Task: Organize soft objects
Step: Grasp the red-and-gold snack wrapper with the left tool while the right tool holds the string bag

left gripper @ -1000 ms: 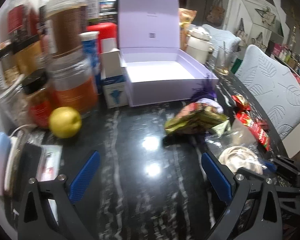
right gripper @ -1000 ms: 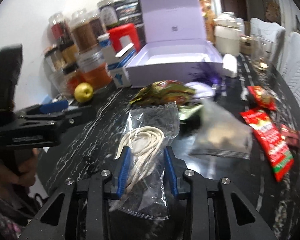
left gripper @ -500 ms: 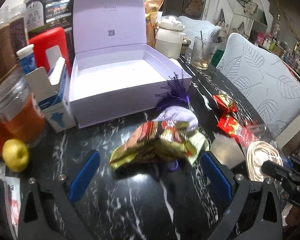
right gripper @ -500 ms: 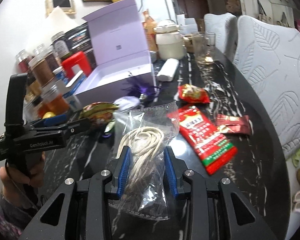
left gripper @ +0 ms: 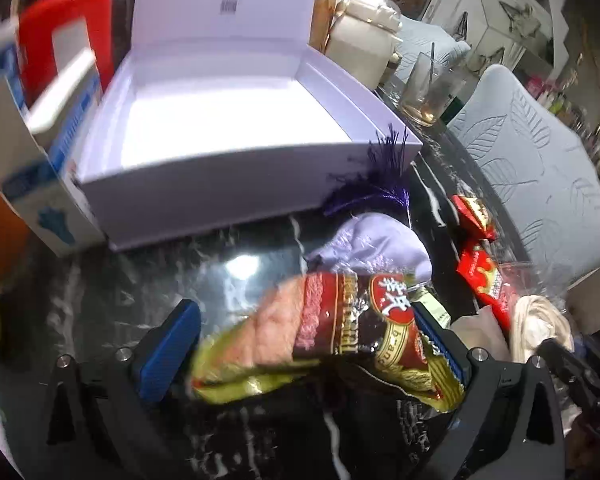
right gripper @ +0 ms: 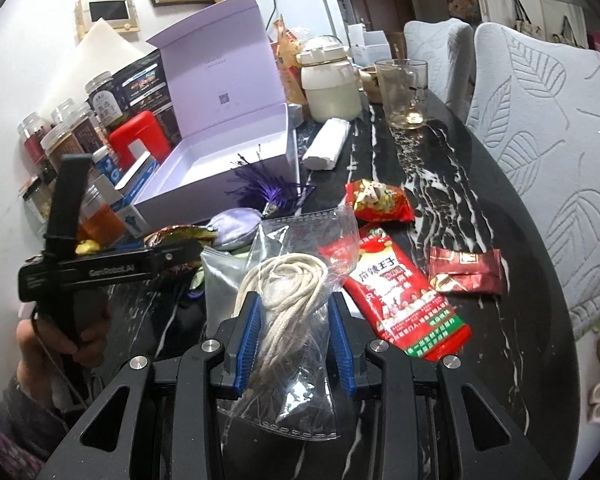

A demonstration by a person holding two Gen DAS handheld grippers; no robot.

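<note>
My right gripper (right gripper: 296,320) is shut on a clear bag of cream rope (right gripper: 288,292), held above the black marble table (right gripper: 440,184). My left gripper (left gripper: 308,340) is open, its blue pads either side of a red and gold snack packet (left gripper: 332,340); the gripper also shows in the right wrist view (right gripper: 180,246). A lilac pouch (left gripper: 372,246) with a purple feather tassel (left gripper: 380,184) lies just beyond the packet. The open lilac box (left gripper: 228,128) stands behind, empty inside.
Red snack packets (right gripper: 396,292) and a dark red sachet (right gripper: 464,270) lie to the right. Jars (right gripper: 68,144), a red container (right gripper: 140,140) and a blue-white carton (left gripper: 40,184) crowd the left. A cream pot (right gripper: 330,84), a glass (right gripper: 404,92) and padded chairs (right gripper: 540,120) stand behind.
My left gripper has moved forward and right, from the yellow fruit to the snack packet, which now lies between its open fingers. My right gripper has lifted and pulled back with the rope bag.
</note>
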